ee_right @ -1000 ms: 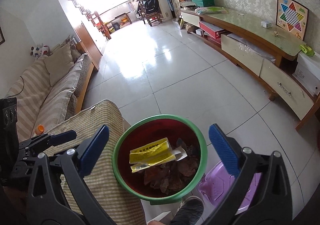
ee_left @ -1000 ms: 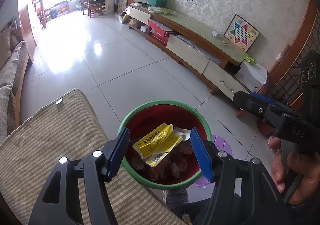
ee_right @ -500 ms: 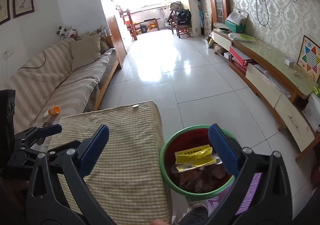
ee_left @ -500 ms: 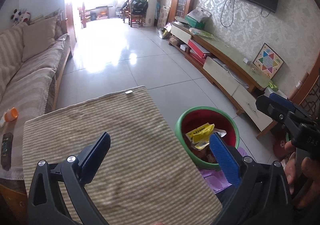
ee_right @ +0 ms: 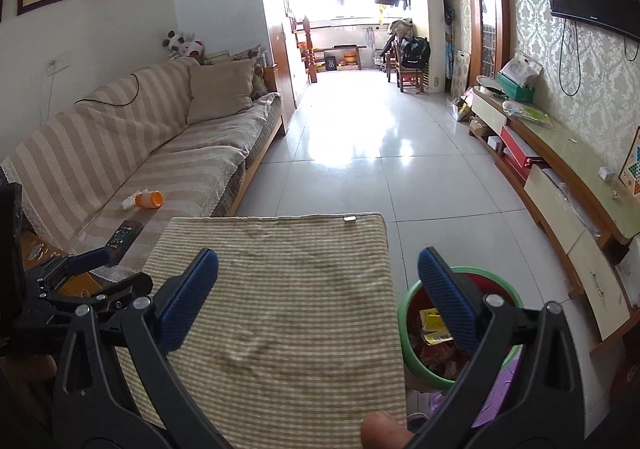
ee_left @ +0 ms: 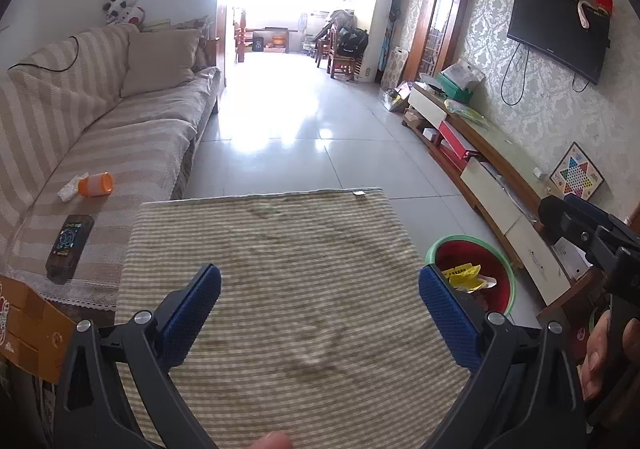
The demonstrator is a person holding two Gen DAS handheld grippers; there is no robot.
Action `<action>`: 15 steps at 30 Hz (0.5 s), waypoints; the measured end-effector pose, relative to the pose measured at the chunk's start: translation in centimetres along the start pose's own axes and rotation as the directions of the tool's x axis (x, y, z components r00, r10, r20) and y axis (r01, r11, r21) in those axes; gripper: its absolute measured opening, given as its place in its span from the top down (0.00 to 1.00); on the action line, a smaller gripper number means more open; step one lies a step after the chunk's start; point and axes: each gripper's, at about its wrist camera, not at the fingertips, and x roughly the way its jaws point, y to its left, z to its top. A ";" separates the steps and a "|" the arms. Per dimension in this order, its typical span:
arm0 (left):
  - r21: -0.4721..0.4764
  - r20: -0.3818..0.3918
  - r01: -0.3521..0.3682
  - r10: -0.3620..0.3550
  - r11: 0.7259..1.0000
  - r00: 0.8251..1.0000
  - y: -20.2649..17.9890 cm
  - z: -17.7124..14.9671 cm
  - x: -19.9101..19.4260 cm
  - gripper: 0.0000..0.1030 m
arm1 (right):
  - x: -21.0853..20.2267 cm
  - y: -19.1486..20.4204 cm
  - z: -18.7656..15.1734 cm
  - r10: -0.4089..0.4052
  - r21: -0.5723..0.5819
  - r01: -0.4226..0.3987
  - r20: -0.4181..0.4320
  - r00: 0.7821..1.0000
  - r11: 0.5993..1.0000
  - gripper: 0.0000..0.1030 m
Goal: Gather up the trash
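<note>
A red bin with a green rim (ee_left: 468,239) (ee_right: 404,313) stands on the floor right of a striped cloth-covered table (ee_left: 280,249) (ee_right: 280,289). A yellow wrapper (ee_left: 464,276) (ee_right: 432,319) lies inside it on brown scraps. My left gripper (ee_left: 316,285) hangs open and empty above the cloth; it also shows at the left edge of the right wrist view (ee_right: 116,271). My right gripper (ee_right: 318,265) is open and empty too, over the cloth's right half, its right finger in front of the bin. On the sofa lie an orange bottle (ee_left: 96,184) (ee_right: 149,199) and crumpled tissue (ee_left: 72,189) (ee_right: 130,202).
A dark remote (ee_left: 70,239) (ee_right: 122,235) lies on the striped sofa (ee_left: 120,129). A long TV cabinet (ee_left: 492,177) runs along the right wall. A cardboard box (ee_left: 28,329) sits at the left edge. A purple stool (ee_right: 492,405) is beside the bin. Tiled floor stretches ahead.
Both grippers rose and swung left, away from the bin; it slid from the centre to the lower right of each view. The left jaws spread wider. The sofa came into view.
</note>
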 end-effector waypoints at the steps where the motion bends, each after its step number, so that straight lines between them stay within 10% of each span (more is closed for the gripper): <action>1: -0.003 0.013 -0.011 0.011 1.000 1.000 0.3 -0.1 -0.5 0.08 | -0.1 0.6 0.0 0.007 -0.006 -0.007 0.000 1.000 1.000 0.05; 10: -0.006 0.215 -0.195 0.192 0.981 0.958 2.6 -1.4 -6.6 0.08 | -0.7 6.0 -0.9 0.054 -0.063 -0.054 -0.004 0.999 0.997 0.05; 15: -0.030 0.264 -0.165 0.167 0.986 0.950 3.7 -2.4 -8.7 0.08 | -1.3 8.4 -1.9 0.043 -0.092 -0.042 0.012 0.999 0.995 0.05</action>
